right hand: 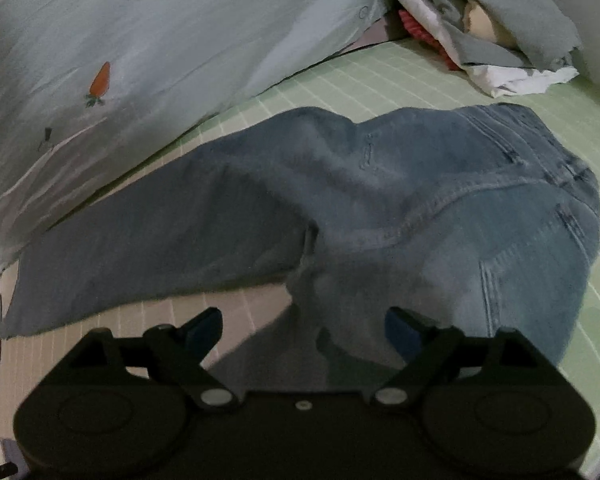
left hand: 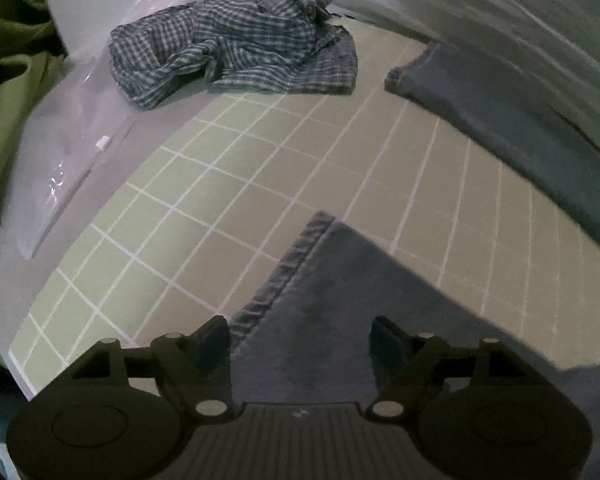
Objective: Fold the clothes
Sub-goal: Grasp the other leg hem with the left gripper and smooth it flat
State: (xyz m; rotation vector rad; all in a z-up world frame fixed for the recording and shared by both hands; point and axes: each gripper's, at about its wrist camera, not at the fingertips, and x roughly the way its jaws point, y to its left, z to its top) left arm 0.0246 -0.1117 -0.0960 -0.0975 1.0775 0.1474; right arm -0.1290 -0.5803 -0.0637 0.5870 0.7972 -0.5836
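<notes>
A pair of blue jeans [right hand: 380, 200] lies spread on a green checked sheet [right hand: 400, 76], waistband at the right, one leg running left. My right gripper [right hand: 304, 332] is open, hovering over the crotch and near leg. In the left wrist view, my left gripper [left hand: 300, 336] is open just above the hem end of one jeans leg [left hand: 340, 280]; the other leg's hem [left hand: 460, 92] lies farther off at the right. A crumpled blue plaid shirt [left hand: 236, 40] lies at the far edge of the sheet.
A pale green duvet with a carrot print [right hand: 140, 60] is bunched along the far side. A pile of grey and white bedding [right hand: 480, 32] sits at the far right. A clear plastic bag [left hand: 80, 140] and green cloth [left hand: 8, 92] lie at the left.
</notes>
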